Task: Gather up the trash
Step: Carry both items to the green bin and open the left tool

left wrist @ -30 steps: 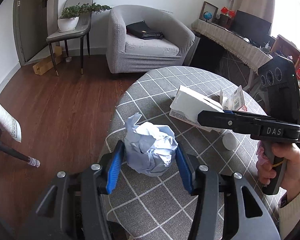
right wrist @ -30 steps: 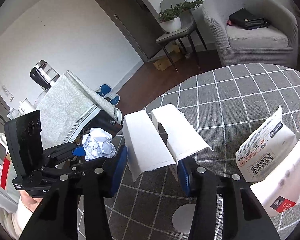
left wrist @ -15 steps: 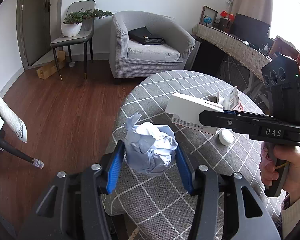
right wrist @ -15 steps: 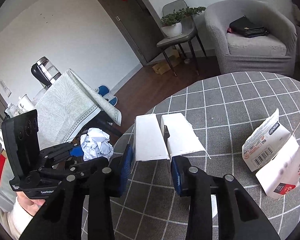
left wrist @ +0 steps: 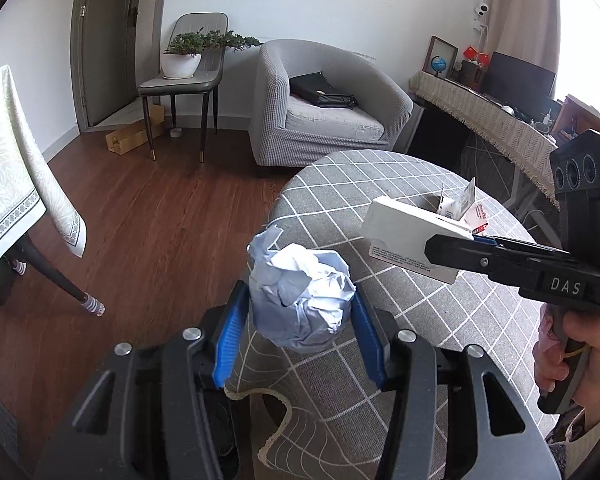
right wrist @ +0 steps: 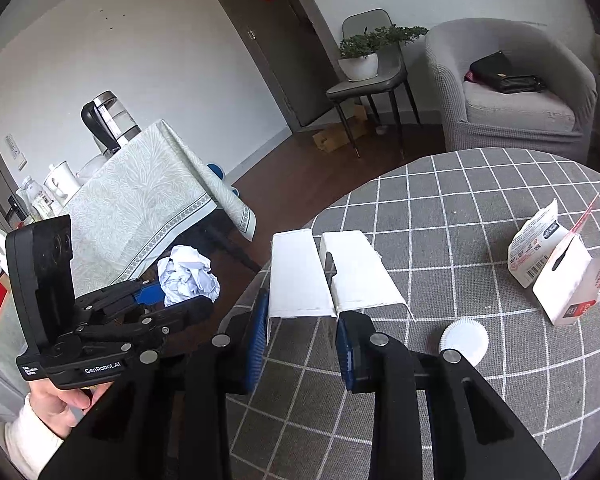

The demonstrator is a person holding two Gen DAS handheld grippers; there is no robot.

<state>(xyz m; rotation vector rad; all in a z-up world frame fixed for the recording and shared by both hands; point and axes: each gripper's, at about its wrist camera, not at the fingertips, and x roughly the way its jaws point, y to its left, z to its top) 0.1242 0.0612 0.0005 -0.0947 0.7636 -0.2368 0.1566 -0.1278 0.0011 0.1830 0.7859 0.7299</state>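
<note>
Currently step: carrying phase, both grippers are already loaded and lifting trash off the counter; no bin is showing in either view.
Left gripper: partly open width, blue pads pressing both sides of the crumpled paper ball; ball is hanging clear of the counter edge, over the floor side.
Right gripper: jaws are closing, narrow gap, squeezing the white flattened carton between them; carton is sticking forward from the pads, raised above the counter.
Same items, other views: paper ball is showing in the right wrist view, held beside the cloth-covered side table; carton is showing in the left wrist view at the tip of the right gripper.
Hands: right hand is gripping its handle low right; left hand is gripping its handle low left.
Leftover trash: torn printed packet and white round cap are lying on the counter, well apart from both grippers.
Next move, judging: needs locating a bin, carrying both loads there, opening jaws over it; then returning for packet and cap.
Risk, judging: carton is thin and folded, could be slipping or buckling if squeezed harder.
</note>
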